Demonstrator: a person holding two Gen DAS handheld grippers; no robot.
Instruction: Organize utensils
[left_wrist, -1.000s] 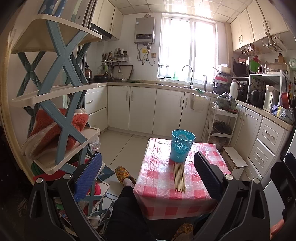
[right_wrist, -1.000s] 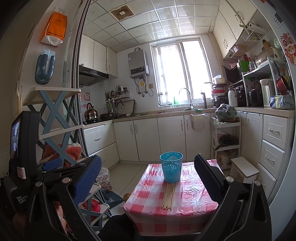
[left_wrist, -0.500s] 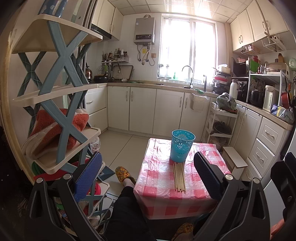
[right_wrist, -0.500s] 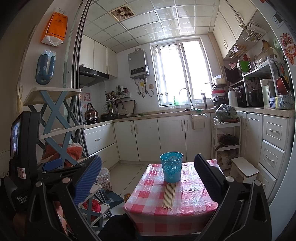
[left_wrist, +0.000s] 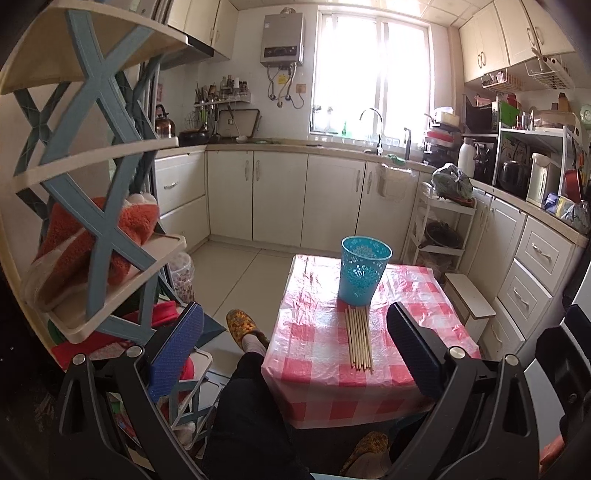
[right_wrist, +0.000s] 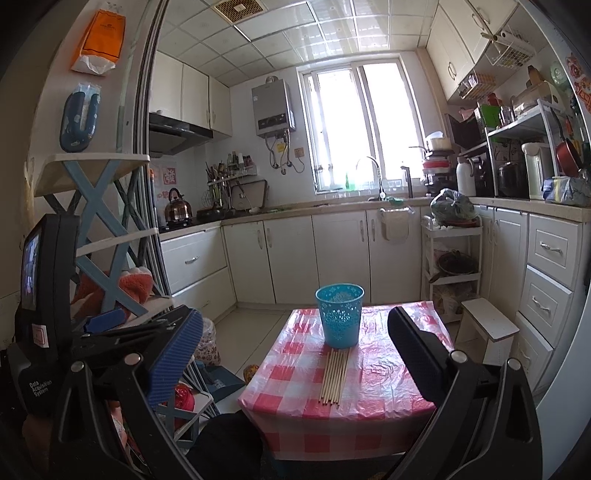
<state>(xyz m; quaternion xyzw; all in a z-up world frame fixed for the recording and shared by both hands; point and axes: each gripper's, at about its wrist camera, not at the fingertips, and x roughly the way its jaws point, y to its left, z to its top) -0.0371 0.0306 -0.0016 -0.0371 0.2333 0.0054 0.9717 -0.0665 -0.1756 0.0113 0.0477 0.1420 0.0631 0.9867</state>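
Several wooden chopsticks (left_wrist: 358, 338) lie side by side on a small table with a red-checked cloth (left_wrist: 314, 332), just in front of an upright blue perforated cup (left_wrist: 364, 275). In the right wrist view the chopsticks (right_wrist: 335, 374) and cup (right_wrist: 340, 314) show the same way on the cloth (right_wrist: 388, 384). My left gripper (left_wrist: 295, 360) is open and empty, held back from the table's near edge. My right gripper (right_wrist: 295, 363) is open and empty, also short of the table. The left gripper's body shows at the left of the right wrist view.
A blue-and-cream shelf rack (left_wrist: 96, 206) with an orange slipper stands close on the left. The person's leg (left_wrist: 251, 406) and slippered foot (left_wrist: 242, 326) are left of the table. A small white stool (left_wrist: 469, 299) stands to its right. Cabinets (left_wrist: 332, 199) line the back.
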